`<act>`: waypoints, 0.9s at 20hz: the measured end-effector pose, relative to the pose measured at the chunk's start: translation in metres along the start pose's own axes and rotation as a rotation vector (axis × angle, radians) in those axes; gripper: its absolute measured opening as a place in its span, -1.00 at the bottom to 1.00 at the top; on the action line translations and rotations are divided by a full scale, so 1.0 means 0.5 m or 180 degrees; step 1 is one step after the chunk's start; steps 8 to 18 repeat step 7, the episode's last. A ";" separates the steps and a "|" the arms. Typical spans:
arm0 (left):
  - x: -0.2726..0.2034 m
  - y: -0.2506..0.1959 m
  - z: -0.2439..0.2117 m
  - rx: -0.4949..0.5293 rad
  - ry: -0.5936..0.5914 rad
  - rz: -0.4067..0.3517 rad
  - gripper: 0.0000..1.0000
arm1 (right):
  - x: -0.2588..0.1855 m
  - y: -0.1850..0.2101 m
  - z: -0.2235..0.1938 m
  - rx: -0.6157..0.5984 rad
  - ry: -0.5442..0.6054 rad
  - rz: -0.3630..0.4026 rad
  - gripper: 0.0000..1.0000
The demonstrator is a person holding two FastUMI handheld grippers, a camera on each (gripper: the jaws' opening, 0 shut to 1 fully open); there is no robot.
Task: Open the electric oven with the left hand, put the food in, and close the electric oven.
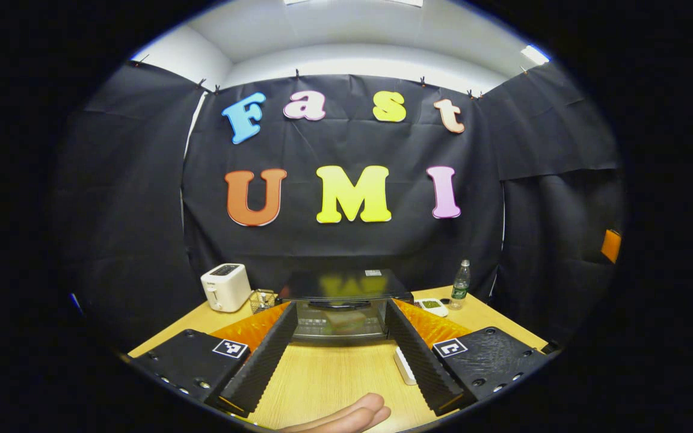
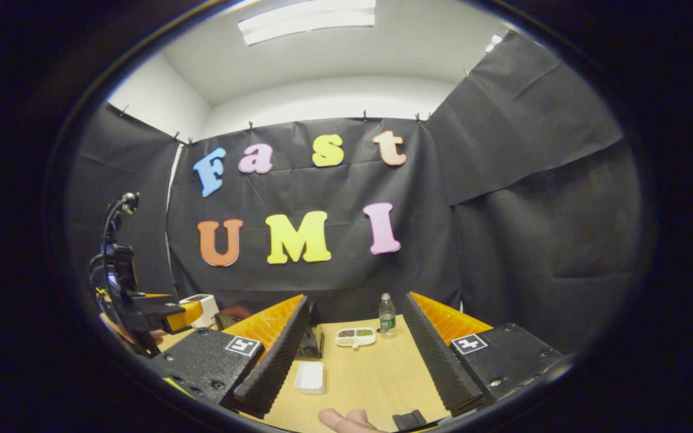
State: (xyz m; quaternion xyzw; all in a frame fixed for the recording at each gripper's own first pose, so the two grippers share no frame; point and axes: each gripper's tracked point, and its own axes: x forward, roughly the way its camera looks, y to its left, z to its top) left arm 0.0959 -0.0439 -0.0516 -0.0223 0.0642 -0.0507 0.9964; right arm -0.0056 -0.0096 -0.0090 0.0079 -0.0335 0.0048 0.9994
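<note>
Nothing is done yet, I judge. Left claw (image 1: pixel 340 367) gapes empty over the bench (image 1: pixel 328 379), short of the shut electric oven (image 1: pixel 340 307). Right claw (image 2: pixel 349 373) gapes empty; food tray (image 2: pixel 355 337) lies beyond it, right of the oven.

Right gripper (image 2: pixel 352 355), jaws standing wide apart, is framing: white ribbed rectangular tray (image 2: pixel 310 377) by left finger; clear plastic bottle (image 2: pixel 387 313) ahead; wooden table (image 2: pixel 364 385) lying beneath.

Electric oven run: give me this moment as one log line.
stage: before opening | electric oven: door shut, on table | left hand-held gripper: open, facing oven | right hand-held gripper: open, empty
</note>
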 end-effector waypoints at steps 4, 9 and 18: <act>-0.125 0.005 0.050 -0.0047 -0.0280 0.0072 0.92 | -0.027 -0.004 -0.020 -0.0140 0.0005 -0.0014 0.79; -0.196 0.024 0.040 0.0018 -0.0319 0.0156 0.92 | -0.034 -0.021 -0.032 -0.0313 -0.0020 -0.0135 1.00; -0.196 0.024 0.040 0.0018 -0.0319 0.0156 0.92 | -0.034 -0.021 -0.032 -0.0313 -0.0020 -0.0135 1.00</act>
